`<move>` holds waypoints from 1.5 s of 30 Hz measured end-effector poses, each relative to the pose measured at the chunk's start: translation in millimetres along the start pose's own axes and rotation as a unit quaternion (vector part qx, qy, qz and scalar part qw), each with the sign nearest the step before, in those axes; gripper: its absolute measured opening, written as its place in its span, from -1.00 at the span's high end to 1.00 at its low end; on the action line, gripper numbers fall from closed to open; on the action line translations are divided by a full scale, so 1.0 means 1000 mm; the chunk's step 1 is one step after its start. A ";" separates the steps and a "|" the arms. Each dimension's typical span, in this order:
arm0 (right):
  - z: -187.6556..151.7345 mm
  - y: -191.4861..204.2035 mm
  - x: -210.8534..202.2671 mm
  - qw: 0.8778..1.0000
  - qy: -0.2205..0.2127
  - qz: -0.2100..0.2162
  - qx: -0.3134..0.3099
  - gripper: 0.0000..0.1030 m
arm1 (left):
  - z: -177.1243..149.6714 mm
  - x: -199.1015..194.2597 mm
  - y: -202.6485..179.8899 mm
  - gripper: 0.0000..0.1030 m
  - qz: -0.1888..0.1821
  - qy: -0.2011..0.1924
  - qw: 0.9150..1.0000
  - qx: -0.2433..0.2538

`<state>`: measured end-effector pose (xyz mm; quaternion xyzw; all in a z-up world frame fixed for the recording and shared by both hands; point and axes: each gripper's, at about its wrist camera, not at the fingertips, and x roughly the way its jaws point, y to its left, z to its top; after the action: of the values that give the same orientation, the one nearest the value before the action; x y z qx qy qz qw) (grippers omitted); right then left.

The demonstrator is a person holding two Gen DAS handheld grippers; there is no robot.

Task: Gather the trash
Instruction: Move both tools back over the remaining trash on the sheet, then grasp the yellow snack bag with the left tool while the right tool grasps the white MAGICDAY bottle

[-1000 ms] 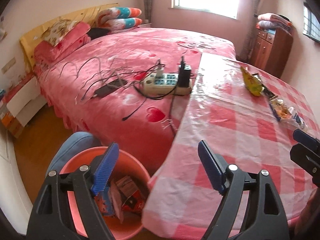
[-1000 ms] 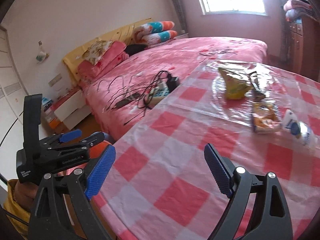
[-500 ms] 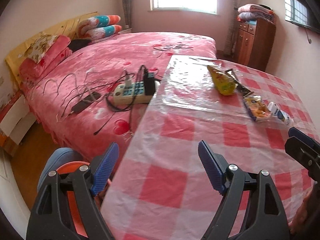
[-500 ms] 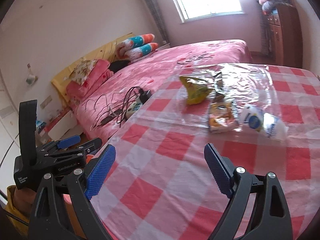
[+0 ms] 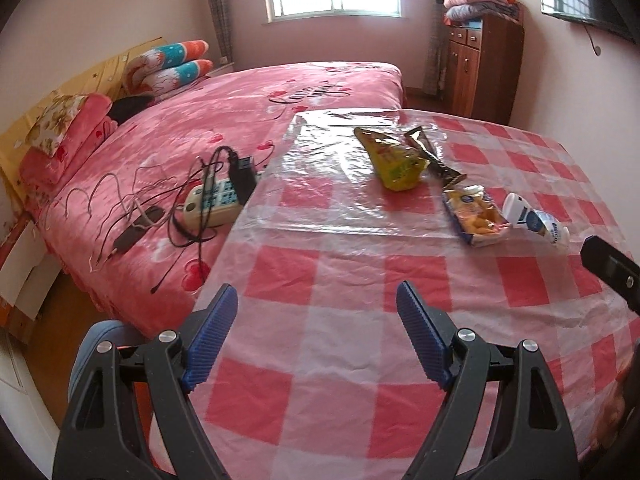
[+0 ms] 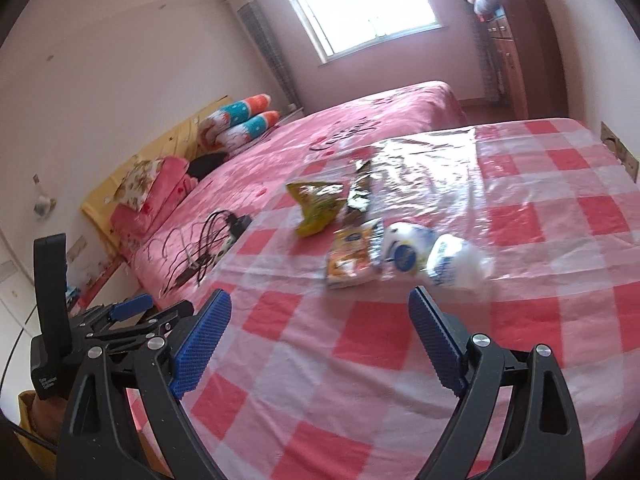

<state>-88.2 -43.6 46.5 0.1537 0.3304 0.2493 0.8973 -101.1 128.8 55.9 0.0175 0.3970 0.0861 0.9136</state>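
The left tongs point(image 5: 316, 336) are held spread apart over the near part of a table point(image 5: 344, 408) covered in a pink-and-white checked cloth, with nothing between the blue pads. The right tongs point(image 6: 320, 336) are likewise released and empty, above the same cloth.

The trash is laid out ahead of both tongs, well beyond the tips. A yellow snack bag point(image 5: 396, 160) is seen farthest off, with a dark wrapper point(image 5: 432, 156) just beside it to the right. Nearer, and ahead to the right of the left tongs, an orange snack packet point(image 5: 476, 216) is touched by a white bottle point(image 5: 536, 220) lying on its side. From the right tongs the same four pieces are seen — the yellow snack bag point(image 6: 320, 204), the dark wrapper point(image 6: 360, 192), the orange snack packet point(image 6: 352, 256) and the white bottle point(image 6: 432, 256), somewhat blurred.

To the left of the left tongs, off the table edge, a power strip point(image 5: 216, 200) with tangled cables is seen on a pink bed point(image 5: 248, 104).
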 end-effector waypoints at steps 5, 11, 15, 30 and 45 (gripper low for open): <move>0.004 -0.024 -0.007 1.000 -0.010 -0.012 0.020 -0.73 | 0.007 0.006 -0.015 -0.60 -0.004 0.002 1.000 0.011; 0.010 -0.054 -0.011 0.998 -0.015 -0.024 0.048 -0.73 | 0.018 0.018 -0.036 -0.60 -0.008 0.004 1.000 0.027; 0.013 -0.071 -0.010 0.997 -0.015 -0.033 0.064 -0.73 | 0.025 0.029 -0.048 -0.60 -0.010 0.006 0.999 0.036; 0.017 -0.091 -0.008 0.996 -0.006 -0.026 0.089 -0.73 | 0.102 0.108 -0.069 -0.60 -0.080 0.043 0.996 -0.021; 0.018 -0.097 -0.008 0.995 0.001 0.001 0.098 -0.73 | 0.133 0.183 -0.069 -0.57 -0.062 0.078 0.991 -0.086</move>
<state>-48.1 -129.9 21.0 0.2409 0.3536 0.2168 0.8775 128.3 97.5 8.1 -0.0930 0.4581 0.0643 0.8817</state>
